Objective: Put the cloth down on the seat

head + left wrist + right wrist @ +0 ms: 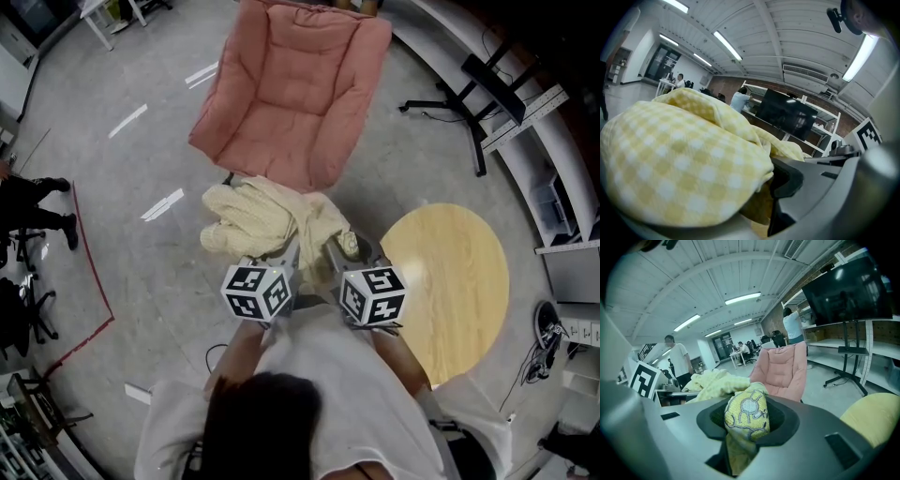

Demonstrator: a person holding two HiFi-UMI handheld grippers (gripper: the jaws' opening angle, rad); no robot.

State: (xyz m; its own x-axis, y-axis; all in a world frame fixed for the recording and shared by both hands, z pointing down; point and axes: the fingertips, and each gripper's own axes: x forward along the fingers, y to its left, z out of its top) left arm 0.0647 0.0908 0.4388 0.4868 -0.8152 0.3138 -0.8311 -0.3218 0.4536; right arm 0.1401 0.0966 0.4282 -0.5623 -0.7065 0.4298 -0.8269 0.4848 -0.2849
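A person holds a yellow checked cloth (261,214) in two pairs of tongs, just in front of a pink padded chair (295,94). The left tongs (289,251) are clamped on a bunched fold of the cloth, which billows over them in the left gripper view. The right tongs (335,251) pinch an embroidered corner (746,411). The cloth hangs above the grey floor (141,169) at the seat's front edge, not on the seat. A round wooden worktop (464,281) stands to the right.

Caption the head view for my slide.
Left gripper and right gripper hold a yellow checked cloth short of the pink chair, beside a round table.
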